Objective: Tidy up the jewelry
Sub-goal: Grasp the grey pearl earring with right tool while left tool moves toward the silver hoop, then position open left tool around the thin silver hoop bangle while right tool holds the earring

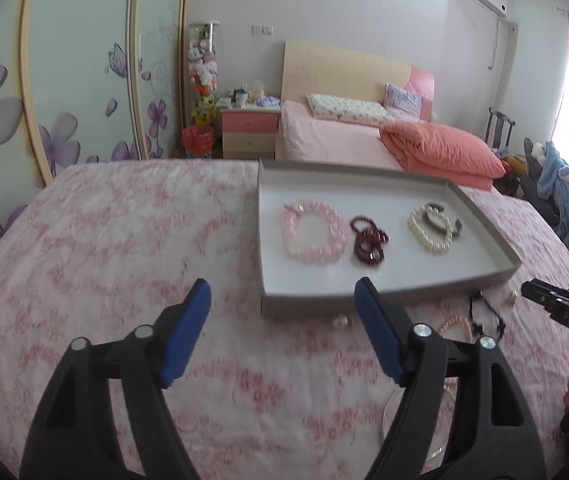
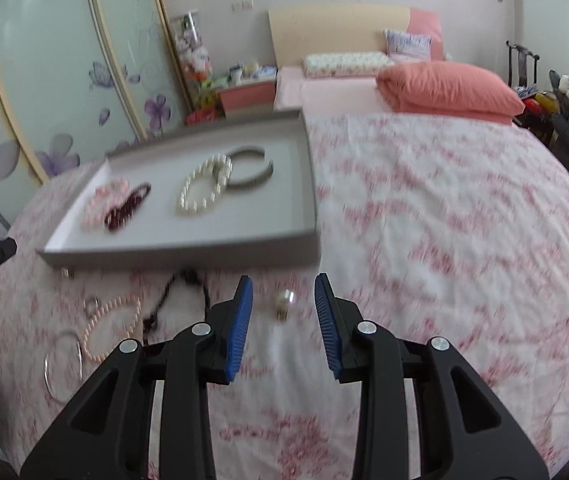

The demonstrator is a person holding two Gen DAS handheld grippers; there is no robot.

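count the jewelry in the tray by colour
pink bracelet: 1
dark red bracelet: 1
white pearl bracelet: 1
grey bangle: 1
total in the tray: 4

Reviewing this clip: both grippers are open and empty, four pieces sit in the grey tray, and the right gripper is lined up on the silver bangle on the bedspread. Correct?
Not quite. In the right wrist view the right gripper is lined up on the pearl earring, which lies between its open fingers; the silver bangle lies far to the left. The rest stands: left gripper open, four pieces in the grey tray.
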